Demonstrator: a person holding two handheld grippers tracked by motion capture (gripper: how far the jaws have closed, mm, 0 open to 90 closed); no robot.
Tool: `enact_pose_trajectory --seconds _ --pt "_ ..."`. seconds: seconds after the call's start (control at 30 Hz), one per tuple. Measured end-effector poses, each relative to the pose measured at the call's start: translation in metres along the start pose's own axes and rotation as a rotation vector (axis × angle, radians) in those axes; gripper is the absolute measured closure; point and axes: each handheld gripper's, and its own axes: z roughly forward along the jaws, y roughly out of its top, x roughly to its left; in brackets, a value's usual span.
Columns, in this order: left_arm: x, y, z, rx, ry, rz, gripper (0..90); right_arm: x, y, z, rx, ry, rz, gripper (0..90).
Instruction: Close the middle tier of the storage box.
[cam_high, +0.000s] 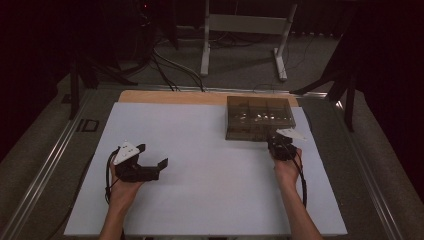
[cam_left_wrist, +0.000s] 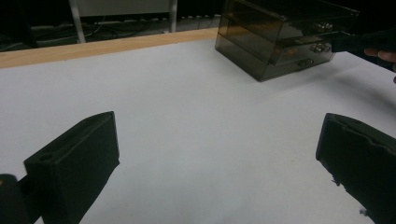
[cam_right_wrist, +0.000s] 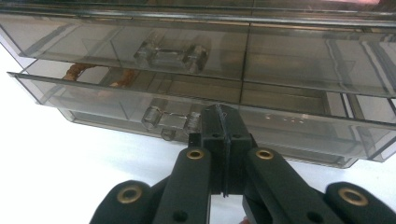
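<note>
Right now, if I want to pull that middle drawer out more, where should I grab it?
Probably the clear handle on the middle drawer of the smoky box. It sticks out from the drawer's front like a little bar, so jaws fit over it. Come straight at the front, where the right gripper sits shut beside it; it would need to open first.
</note>
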Motion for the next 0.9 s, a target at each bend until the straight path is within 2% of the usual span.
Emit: enact_pose_trajectory --seconds 0.9 --pt "0.001 -0.001 0.000 0.000 -0.001 -0.003 0.9 0.000 0.002 0.010 0.003 -0.002 0.019 90.0"
